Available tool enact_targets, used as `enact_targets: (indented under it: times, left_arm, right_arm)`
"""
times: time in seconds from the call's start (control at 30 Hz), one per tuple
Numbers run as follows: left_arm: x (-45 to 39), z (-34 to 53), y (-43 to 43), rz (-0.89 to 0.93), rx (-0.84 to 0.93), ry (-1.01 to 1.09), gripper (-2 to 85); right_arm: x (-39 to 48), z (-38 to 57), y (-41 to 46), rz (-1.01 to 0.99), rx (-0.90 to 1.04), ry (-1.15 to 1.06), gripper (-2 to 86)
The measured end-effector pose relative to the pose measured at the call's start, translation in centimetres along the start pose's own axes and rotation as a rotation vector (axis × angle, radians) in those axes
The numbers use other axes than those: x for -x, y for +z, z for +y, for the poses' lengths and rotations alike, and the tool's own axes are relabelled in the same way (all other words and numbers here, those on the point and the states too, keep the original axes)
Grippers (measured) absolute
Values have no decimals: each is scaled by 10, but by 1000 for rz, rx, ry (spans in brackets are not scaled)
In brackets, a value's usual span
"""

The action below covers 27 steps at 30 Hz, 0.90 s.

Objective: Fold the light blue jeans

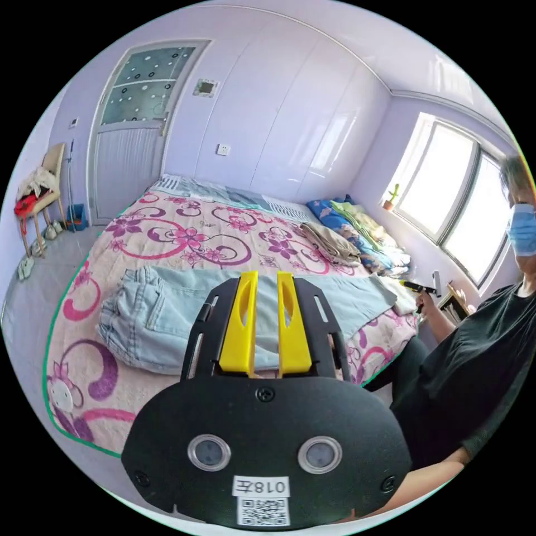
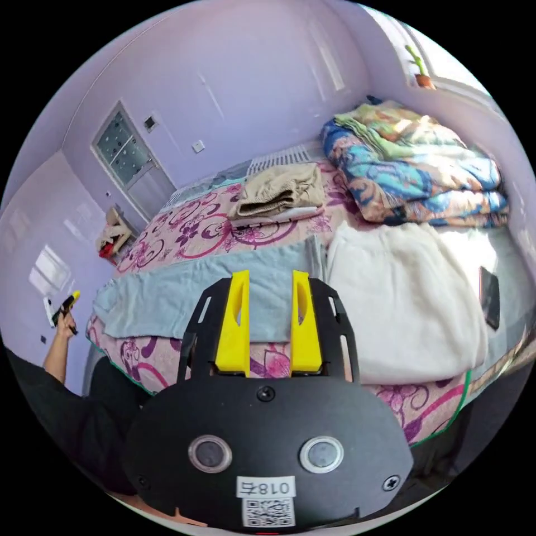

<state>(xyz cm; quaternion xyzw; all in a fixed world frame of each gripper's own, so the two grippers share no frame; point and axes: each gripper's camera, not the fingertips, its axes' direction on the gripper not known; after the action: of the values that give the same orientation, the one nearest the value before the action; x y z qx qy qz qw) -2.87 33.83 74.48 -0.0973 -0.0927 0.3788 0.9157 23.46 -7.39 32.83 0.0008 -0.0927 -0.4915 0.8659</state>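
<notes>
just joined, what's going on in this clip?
A person stands at a bed with a two-jaw gripper in each hand. The light blue jeans lie stretched out along the near edge of the flowered cover, not yet folded. The left gripper and right gripper both hover above the jeans with jaws apart, gripping nothing. Also on the bed: a folded tan garment, a white cloth and stacked quilts.

Light blue jeans (image 1: 167,312) lie flat, legs together, lengthwise along the bed (image 1: 167,234) near its edge, waistband bunched.
</notes>
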Motion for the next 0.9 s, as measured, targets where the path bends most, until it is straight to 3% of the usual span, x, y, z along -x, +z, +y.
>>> enact_targets:
  times: [0.1,0.33,0.47,0.57,0.77,0.9]
  left_arm:
    - [8,-75,38,31,22,120,68]
    - [12,-234,173,-91,580,383,125]
    - [12,-281,252,-125,915,478,160]
    - [14,-298,295,-169,1070,513,166]
    - [11,-337,328,-197,1121,483,193]
    - [-2,-344,328,-120,1160,459,135]
  right_arm:
    - [69,-54,46,-7,144,-329,124]
    - [176,-145,196,35,603,-870,131]
    - [198,-171,246,23,822,-971,138]
    - [213,-181,278,-6,979,-1013,144]
    - [240,-186,302,5,1098,-1098,140]
    - [261,-174,299,61,1107,-1187,86]
